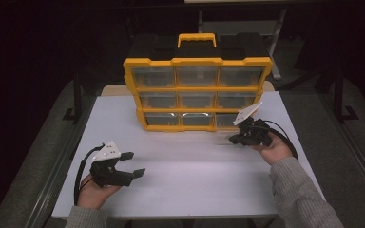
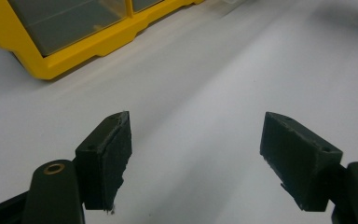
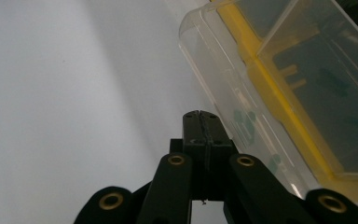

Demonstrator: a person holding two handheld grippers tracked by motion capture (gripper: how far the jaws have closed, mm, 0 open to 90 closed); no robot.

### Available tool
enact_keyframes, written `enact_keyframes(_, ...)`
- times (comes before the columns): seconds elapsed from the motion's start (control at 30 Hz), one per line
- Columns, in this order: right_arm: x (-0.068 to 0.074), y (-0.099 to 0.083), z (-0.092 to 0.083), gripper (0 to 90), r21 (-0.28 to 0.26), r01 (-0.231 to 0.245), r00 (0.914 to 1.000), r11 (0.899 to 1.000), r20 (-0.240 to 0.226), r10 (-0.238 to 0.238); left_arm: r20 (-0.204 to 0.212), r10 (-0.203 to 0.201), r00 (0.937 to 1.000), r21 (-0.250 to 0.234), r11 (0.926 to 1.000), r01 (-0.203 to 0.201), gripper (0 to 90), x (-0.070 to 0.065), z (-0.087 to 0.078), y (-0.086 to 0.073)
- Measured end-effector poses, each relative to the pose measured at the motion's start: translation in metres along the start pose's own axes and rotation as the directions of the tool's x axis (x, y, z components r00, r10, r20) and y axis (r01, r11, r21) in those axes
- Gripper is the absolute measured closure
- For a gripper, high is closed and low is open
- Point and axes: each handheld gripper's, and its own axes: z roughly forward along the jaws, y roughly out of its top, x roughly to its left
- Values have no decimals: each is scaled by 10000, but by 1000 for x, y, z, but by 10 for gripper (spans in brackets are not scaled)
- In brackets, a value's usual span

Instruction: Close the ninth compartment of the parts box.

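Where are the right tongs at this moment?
In the high view the right tongs sit at the table's right side, shut, just in front of the bottom-right drawer of the yellow organizer, which stands slightly pulled out.

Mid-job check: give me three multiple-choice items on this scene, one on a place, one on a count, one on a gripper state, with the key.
1. Where is the right hand-held gripper?
A. By the organizer's bottom-right drawer
B. On the carry handle
C. At the table's left edge

2. How many drawer rows does the yellow organizer show?
A. Two
B. Three
C. Five

3. How do the left hand-held gripper jaws stand?
A. Pressed together
B. Clamped on a drawer
C. Wide apart, nothing between

Key: 1 A, its tip sits beside the clear drawer that juts from the frame; 2 B, three rows of three; 3 C, bare white table shows between them.
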Motion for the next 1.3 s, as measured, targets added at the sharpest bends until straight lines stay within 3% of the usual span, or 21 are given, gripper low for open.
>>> enact_keyframes(0.27,-4,4,-3,891,37,-186,9998,9998,40,186,-22,-11,10000,1,10000,11,243,1,0,0)
enact_keyframes(0.87,-14,17,-3,891,123,-28,9997,9999,244,25,-70,-10,10000,4,10000,10,243,1,0,0)
enact_keyframes(1.3,-23,24,-3,892,224,-259,9991,9994,350,251,-50,7,10000,-56,10000,-7,243,1,-2,1)
